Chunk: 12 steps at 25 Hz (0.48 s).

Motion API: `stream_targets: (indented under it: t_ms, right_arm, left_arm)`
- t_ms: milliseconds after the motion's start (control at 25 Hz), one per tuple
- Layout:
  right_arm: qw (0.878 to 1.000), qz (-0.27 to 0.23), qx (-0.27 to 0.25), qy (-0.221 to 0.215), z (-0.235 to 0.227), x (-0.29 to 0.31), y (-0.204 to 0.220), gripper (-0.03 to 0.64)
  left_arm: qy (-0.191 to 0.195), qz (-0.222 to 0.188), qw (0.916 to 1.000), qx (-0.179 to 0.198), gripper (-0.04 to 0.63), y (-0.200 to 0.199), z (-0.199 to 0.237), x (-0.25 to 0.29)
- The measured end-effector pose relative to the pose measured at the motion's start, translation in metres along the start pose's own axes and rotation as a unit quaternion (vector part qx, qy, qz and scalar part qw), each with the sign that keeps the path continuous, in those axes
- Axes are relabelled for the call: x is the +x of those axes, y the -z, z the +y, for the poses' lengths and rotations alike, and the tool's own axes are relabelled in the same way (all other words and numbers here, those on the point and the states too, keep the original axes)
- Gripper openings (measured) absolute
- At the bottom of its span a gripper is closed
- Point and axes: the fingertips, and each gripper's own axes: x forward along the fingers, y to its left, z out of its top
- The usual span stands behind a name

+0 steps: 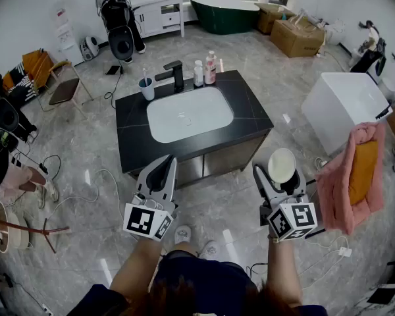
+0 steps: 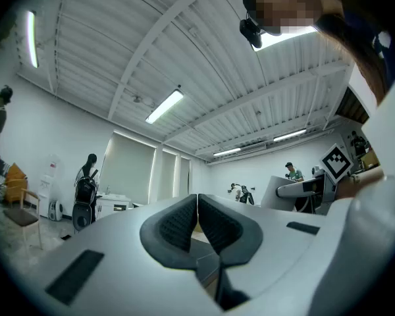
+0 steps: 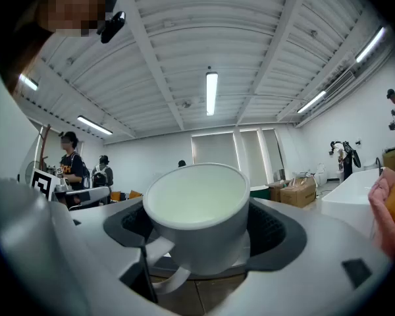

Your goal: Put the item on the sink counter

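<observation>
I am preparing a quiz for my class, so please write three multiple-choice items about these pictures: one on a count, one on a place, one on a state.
1. How many small bottles stand on the black stone sink counter? A one; B two; C four.
2. Where is the white ceramic mug? A in the basin; B on the floor; C between the jaws of the right gripper.
3. How is the left gripper? A shut, empty; B wide open; C shut on a towel.
Key: B, two stand right of the black faucet; C, the jaws clamp it; A, its jaws meet on nothing.
</observation>
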Motion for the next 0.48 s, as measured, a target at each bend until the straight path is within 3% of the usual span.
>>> stream_targets:
  t_ms: [160,360,480]
  right_arm:
    - [1.000,-0.003,-0.003,0.001,0.007,-0.012,-0.007,0.443]
    - [0.998,-0.016,0.051,-0.035,0.017,-0.027,-0.023,0.443]
    - [0.999,-0.024,0.029,-0.037,0.022,-0.031,-0.032,0.443]
  left_arm:
    - [0.004,-0.001,1.0000,0.001,0.023,-0.006,-0.007,-0.005]
    - [0.002,-0.007,1.0000,0.001,0.023,-0.012,-0.017,-0.016]
    - [-0.002,-0.007,1.0000,0.003,0.023,-0.013,-0.019,-0.020]
